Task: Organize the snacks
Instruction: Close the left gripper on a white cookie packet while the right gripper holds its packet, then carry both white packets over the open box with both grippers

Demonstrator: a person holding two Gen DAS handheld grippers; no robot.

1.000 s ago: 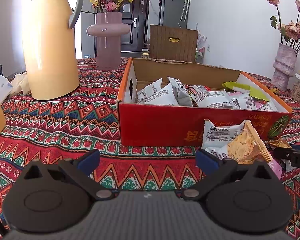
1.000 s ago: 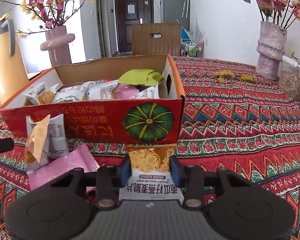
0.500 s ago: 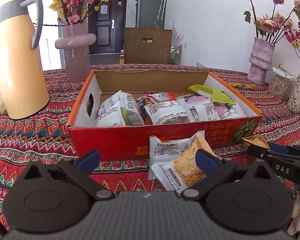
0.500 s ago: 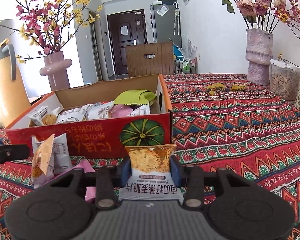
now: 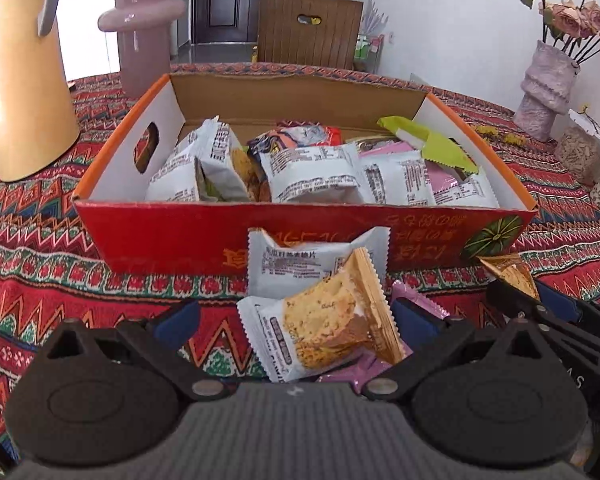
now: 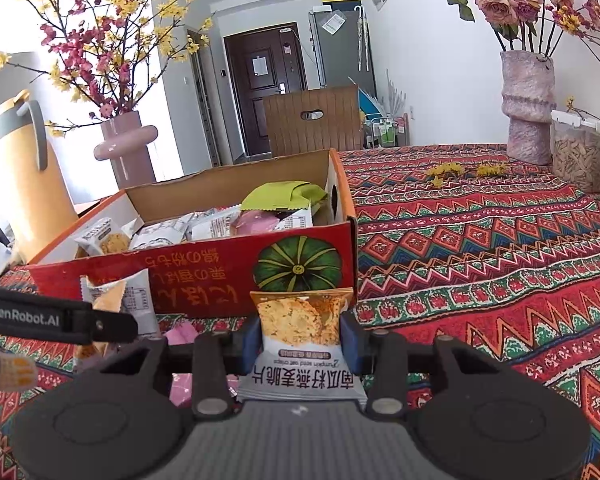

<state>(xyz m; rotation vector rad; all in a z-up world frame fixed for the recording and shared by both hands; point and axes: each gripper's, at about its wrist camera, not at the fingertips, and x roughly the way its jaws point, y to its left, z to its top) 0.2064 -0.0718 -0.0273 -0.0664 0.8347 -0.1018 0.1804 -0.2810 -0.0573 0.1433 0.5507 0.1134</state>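
Observation:
An open red cardboard box (image 5: 172, 240) holds several snack packets on the patterned tablecloth. Before its front wall lie loose packets: a white one (image 5: 296, 264) leans on the box, and an oat-crisp packet (image 5: 324, 328) rests on pink packets (image 5: 416, 300). My left gripper (image 5: 296, 318) is open, its blue fingertips on either side of the oat-crisp packet without pressing it. My right gripper (image 6: 300, 340) is shut on another oat-crisp packet (image 6: 296, 320), held just in front of the box's right front corner (image 6: 300, 268). In the right wrist view the left gripper (image 6: 60, 320) reaches in from the left.
A tall yellow thermos jug (image 5: 16, 80) and a pink vase (image 5: 140, 36) stand left of and behind the box. A rough vase of roses (image 6: 528, 108) and a clear seed container (image 6: 576, 152) stand at the far right. A wooden chair back (image 6: 312, 124) stands beyond the table.
My left gripper has moved right along the box front, so the loose packets now lie between its open fingers. The right gripper has tilted upward, still holding its packet.

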